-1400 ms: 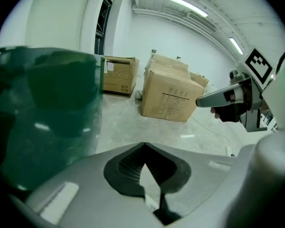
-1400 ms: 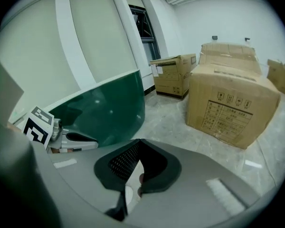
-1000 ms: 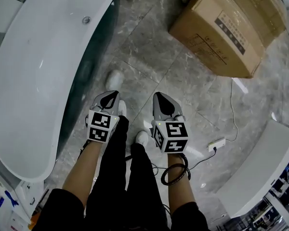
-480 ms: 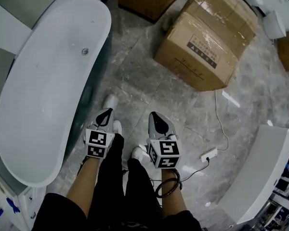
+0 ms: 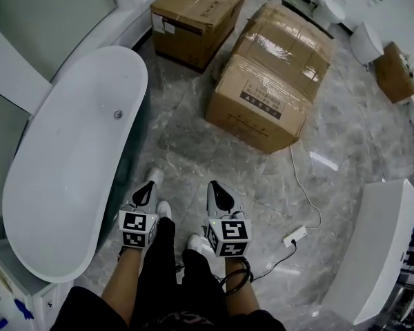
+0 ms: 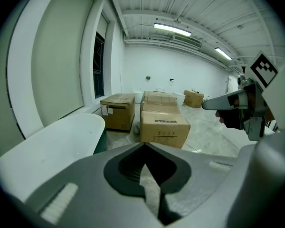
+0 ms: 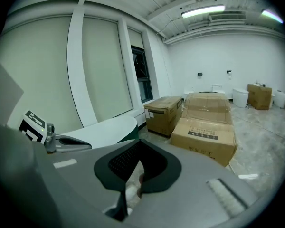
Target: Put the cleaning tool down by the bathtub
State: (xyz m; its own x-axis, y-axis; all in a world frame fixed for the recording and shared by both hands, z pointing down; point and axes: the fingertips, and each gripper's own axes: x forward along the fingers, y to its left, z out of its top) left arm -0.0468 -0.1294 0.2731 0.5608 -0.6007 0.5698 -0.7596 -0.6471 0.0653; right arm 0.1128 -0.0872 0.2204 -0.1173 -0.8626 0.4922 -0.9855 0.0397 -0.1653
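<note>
Far left of the head view: the white bathtub (image 5: 69, 178) runs from the upper centre-left down to the lower left corner, on a grey marbled floor (image 5: 214, 143).

Your left gripper (image 5: 149, 185) hangs just beside the tub's right flank, low in the frame, and a white shoe (image 5: 156, 176) shows just past its tip. The left gripper view shows the jaws together at the tips with nothing clamped between them. Only floor shows through the opening behind the tips.

Your right gripper (image 5: 214, 184) sits near the left one, at lower centre and level with it. Its jaws are likewise closed tip to tip and hold nothing.

The cleaning tool cannot be made out in any view.

Upper centre: the smaller box (image 5: 193, 12) stands by the tub's far end, and the larger taped box (image 5: 269, 88) lies to its right.

Right of centre, a white cable (image 5: 305, 185) trails across the floor to a power strip (image 5: 294, 236).

Lower right: a long white slab (image 5: 383, 247).
</note>
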